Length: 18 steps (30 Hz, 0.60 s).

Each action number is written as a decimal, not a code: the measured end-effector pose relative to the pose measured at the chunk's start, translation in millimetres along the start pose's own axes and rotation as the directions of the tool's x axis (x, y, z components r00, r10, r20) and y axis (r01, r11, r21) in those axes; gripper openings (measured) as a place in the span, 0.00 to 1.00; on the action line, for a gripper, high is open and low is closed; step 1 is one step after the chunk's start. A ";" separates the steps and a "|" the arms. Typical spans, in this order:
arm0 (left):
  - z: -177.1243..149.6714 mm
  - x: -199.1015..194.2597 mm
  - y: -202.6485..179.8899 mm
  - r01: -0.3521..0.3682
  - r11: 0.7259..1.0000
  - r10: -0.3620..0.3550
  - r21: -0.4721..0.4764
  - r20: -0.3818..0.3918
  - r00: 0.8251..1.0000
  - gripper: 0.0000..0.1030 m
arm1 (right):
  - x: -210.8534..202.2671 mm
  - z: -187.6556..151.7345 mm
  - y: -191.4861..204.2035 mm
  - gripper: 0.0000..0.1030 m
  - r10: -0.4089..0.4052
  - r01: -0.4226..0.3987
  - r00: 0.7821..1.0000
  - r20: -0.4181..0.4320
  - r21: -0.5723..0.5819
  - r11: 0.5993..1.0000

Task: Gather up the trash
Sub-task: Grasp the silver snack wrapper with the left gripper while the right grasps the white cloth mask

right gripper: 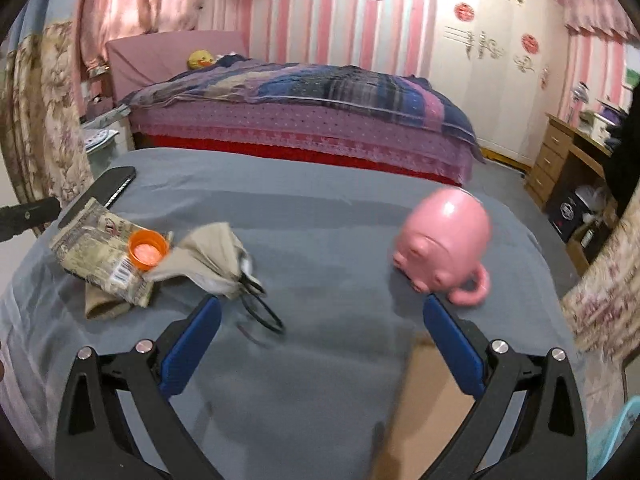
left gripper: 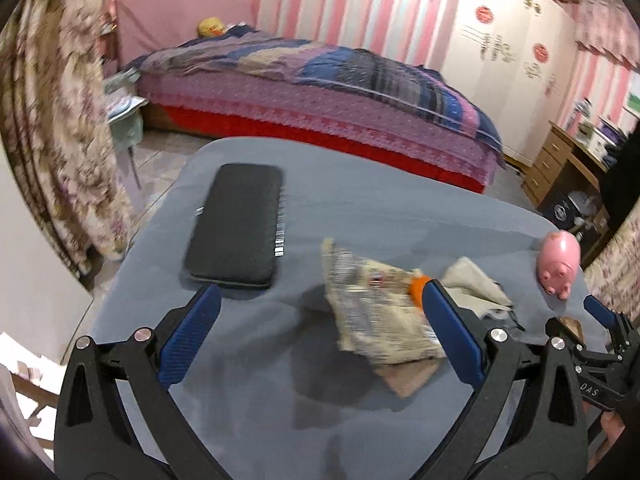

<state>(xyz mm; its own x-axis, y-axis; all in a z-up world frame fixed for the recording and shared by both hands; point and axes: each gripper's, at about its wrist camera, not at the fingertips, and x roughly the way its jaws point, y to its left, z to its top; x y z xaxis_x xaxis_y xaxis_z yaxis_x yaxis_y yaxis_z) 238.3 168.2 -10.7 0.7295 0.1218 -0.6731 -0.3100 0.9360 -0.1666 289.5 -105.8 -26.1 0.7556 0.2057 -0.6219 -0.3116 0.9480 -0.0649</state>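
From my left gripper, fingers spread wide and empty, the crumpled wrapper lies on the grey table between them. From my right gripper, also spread, wrapper sits far left.

A black case lies flat on the grey cloth, a barcoded strip along its right edge. A pink pig mug sits tipped over on the cloth (handle low, at the right). Behind is a bed with a patterned quilt, a yellow toy at its head. A wooden desk stands at the right.
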 end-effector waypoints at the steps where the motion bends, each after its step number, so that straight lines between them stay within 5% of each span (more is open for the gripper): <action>1: 0.7 1.1 5.1 -0.010 1.000 0.010 -0.012 -0.002 1.000 0.94 | 8.5 3.9 8.4 0.96 0.024 -0.024 1.000 -0.005 -0.017 1.000; 9: 4.3 -0.8 41.3 -0.011 0.987 0.012 -0.162 0.005 1.000 0.94 | 50.9 22.5 39.7 0.94 0.074 -0.078 0.995 -0.071 -0.057 0.995; 14: 2.4 5.1 36.1 0.016 0.988 -0.020 -0.152 -0.023 1.000 0.94 | 81.0 18.5 54.2 0.60 0.126 -0.147 0.974 -0.186 -0.105 0.984; 18: 2.0 6.9 24.6 0.012 0.994 -0.014 -0.106 -0.023 1.000 0.94 | 69.6 20.9 51.6 0.29 0.164 -0.183 0.975 -0.151 -0.121 0.976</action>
<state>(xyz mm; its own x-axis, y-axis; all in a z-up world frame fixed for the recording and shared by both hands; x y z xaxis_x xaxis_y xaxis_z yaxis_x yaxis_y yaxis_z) 236.9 192.7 -18.0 0.7194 0.1009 -0.6872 -0.3643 0.8972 -0.2497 338.0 -37.5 -56.5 0.5984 0.3189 -0.7349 -0.5115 0.8581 -0.0441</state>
